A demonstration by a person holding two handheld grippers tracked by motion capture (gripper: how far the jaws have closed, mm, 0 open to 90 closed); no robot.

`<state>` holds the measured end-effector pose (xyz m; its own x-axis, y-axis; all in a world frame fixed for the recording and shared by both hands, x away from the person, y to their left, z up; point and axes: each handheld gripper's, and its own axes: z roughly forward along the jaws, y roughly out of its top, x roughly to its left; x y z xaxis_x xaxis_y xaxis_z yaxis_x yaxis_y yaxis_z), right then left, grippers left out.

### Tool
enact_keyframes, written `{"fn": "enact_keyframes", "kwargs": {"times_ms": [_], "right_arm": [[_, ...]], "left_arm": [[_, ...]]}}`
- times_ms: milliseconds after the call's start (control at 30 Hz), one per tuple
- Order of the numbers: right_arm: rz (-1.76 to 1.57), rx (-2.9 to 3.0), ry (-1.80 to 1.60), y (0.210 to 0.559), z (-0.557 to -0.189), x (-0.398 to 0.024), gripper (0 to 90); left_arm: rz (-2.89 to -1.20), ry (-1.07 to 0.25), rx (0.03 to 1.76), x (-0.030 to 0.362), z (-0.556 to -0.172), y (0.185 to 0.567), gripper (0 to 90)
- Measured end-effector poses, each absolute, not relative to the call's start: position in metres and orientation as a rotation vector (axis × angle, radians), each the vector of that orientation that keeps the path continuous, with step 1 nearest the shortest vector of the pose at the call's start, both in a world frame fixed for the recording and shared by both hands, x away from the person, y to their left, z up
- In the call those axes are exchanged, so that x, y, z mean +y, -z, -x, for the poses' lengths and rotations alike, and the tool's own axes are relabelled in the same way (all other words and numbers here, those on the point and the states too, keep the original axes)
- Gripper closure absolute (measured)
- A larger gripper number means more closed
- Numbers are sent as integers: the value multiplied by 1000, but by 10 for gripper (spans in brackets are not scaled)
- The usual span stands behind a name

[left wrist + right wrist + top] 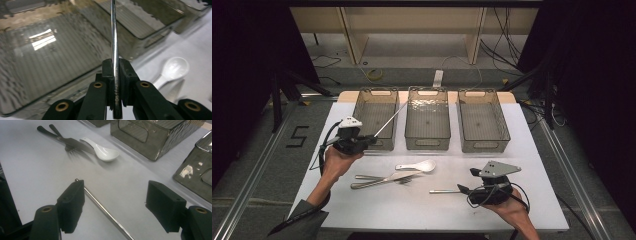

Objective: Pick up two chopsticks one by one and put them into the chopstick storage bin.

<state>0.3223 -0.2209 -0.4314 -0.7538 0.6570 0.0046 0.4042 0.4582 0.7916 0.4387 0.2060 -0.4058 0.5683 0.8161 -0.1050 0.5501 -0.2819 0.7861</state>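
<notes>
L gripper (371,139) clamps thin shiny steel chopstick (390,120); R gripper (462,189) wide, straddling 2nd chopstick (443,191).

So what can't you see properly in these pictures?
- The tip of the metal chopstick in the left hand-held gripper: cut off by the top edge of the left gripper view.
- The near end of the second chopstick between the open right hand-held gripper jaws: cut off at the bottom edge of the right gripper view.
- The fork prongs: partly under the knife, small in the high view.
</notes>
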Motion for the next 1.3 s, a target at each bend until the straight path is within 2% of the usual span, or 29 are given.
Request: {"fn": "enact_keyframes", "kwargs": {"times_ms": [667, 1200, 1233, 1267, 1300], "right_arm": [[-898, 2433, -1185, 432, -321, -222, 312], [-891, 2443, -1185, 431, -320, -221, 312], [-891, 2443, -1184, 431, -320, -221, 312], [-889, 2443, -1185, 431, -320, -221, 313], [-889, 2443, -1185, 431, -320, -221, 312]], "left_arm": [[-1964, -459, 1299, 223, -497, 406, 835], [-1958, -486, 1422, 232, -517, 420, 826], [-1954, -478, 1428, 233, -518, 420, 822], [-1945, -461, 1435, 233, -519, 421, 765], [-1936, -456, 1446, 233, -520, 422, 671]]}}
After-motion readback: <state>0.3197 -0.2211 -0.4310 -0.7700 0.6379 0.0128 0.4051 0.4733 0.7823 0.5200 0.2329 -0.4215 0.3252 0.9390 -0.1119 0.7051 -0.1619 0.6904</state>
